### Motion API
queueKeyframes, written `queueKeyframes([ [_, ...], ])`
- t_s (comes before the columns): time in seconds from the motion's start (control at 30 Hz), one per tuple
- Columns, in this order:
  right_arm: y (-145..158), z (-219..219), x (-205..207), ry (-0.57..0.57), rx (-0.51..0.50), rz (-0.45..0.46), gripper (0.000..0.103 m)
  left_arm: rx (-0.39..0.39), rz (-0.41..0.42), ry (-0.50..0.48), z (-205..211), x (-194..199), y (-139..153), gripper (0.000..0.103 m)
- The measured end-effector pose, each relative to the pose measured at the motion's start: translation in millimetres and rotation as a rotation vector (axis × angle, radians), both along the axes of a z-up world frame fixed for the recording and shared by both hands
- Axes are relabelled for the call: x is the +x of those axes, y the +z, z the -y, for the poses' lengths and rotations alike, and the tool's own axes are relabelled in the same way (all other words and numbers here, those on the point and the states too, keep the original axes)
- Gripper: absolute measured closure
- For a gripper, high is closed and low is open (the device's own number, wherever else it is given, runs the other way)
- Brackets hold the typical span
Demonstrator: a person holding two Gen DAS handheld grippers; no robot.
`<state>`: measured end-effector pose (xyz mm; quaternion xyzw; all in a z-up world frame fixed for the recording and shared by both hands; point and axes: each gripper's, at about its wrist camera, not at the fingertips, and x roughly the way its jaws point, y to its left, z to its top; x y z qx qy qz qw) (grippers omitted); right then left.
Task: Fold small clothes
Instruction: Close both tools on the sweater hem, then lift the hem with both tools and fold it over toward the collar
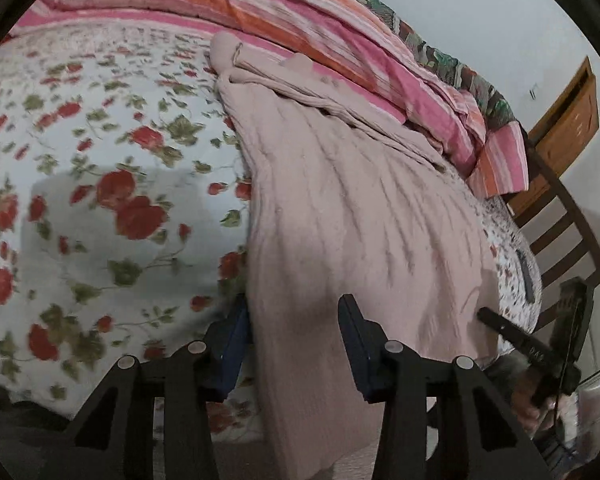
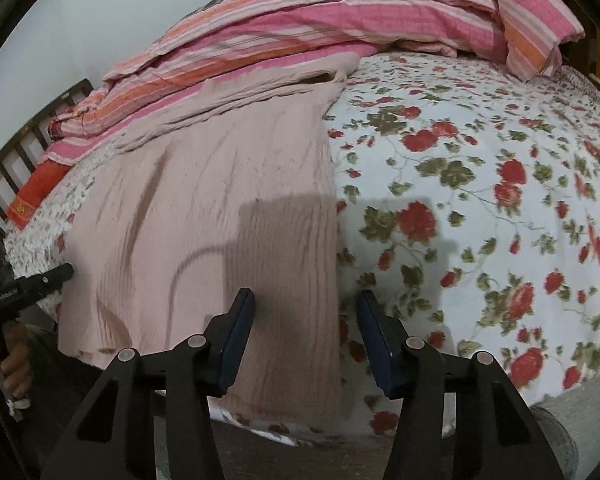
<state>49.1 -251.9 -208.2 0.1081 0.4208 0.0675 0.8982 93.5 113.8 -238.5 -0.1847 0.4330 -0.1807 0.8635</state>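
A pale pink crinkled garment [image 1: 352, 208] lies spread flat on the flowered bedsheet [image 1: 100, 168], its near end hanging over the bed's front edge. My left gripper [image 1: 294, 320] is open, its jaws astride the garment's left edge near the front of the bed. In the right wrist view the same garment [image 2: 204, 216] lies to the left, and my right gripper [image 2: 306, 312] is open, its jaws astride the garment's right edge. Each gripper shows at the side of the other's view: the right one [image 1: 512, 340] and the left one [image 2: 32, 284].
A rumpled pink and orange striped blanket [image 1: 300, 28] lies along the far side of the bed, also in the right wrist view [image 2: 300, 24]. A wooden chair [image 1: 560, 216] and a wooden cabinet [image 1: 568, 120] stand to the right of the bed. Flowered sheet [image 2: 480, 200] stretches right of the garment.
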Motion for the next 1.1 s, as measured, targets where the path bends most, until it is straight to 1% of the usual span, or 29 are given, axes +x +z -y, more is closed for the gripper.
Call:
queueKeyframes([
  [0.03,0,-1,2,0.004,0.007,-0.003,0.051,-0.005,0.000,0.000,2,0,0,0.062],
  [0.1,-1,-2,3,0.026,0.025,-0.016,0.058,-0.032,-0.018,-0.023,5,-1,-2,0.062],
  [0.13,-2,-2,3,0.046,0.045,-0.026,0.060,-0.042,-0.023,-0.034,5,-3,-3,0.062],
  [0.2,-3,-4,-1,0.076,0.082,-0.038,0.064,-0.039,-0.021,-0.052,8,-10,-3,0.062],
  [0.23,-3,-5,-3,0.076,0.076,-0.037,0.064,-0.036,-0.019,-0.063,9,-14,-3,0.062],
  [0.33,-3,-10,-7,0.083,0.064,-0.044,0.070,-0.053,-0.025,-0.073,10,-22,-5,0.062],
  [0.43,-3,-12,-10,0.093,0.075,-0.052,0.086,-0.078,-0.038,-0.083,10,-28,-6,0.075],
  [0.47,-4,-14,-9,0.100,0.075,-0.058,0.092,-0.081,-0.044,-0.087,10,-28,-6,0.084],
  [0.5,-4,-16,-9,0.105,0.068,-0.062,0.092,-0.082,-0.050,-0.088,10,-28,-6,0.097],
  [0.53,-3,-18,-9,0.115,0.058,-0.064,0.094,-0.095,-0.048,-0.082,8,-29,-4,0.096],
  [0.57,-2,-20,-9,0.128,0.051,-0.059,0.097,-0.119,-0.032,-0.079,5,-30,0,0.096],
  [0.63,9,-19,-13,0.142,0.063,-0.018,0.097,-0.163,0.020,-0.076,-2,-31,17,0.096],
  [0.7,30,-13,-15,0.146,0.118,0.044,0.098,-0.193,0.059,-0.068,-9,-28,36,0.096],
  [0.73,38,-10,-13,0.144,0.135,0.062,0.098,-0.205,0.093,-0.059,-13,-25,52,0.096],
  [0.87,80,6,1,0.107,0.238,0.168,0.098,-0.235,0.189,-0.027,-24,-6,95,0.096],
  [0.97,102,17,19,0.074,0.330,0.222,0.098,-0.224,0.219,0.000,-28,13,115,0.096],
  [1.1,122,32,49,0.022,0.418,0.277,0.098,-0.241,0.232,0.046,-32,45,128,0.096],
])
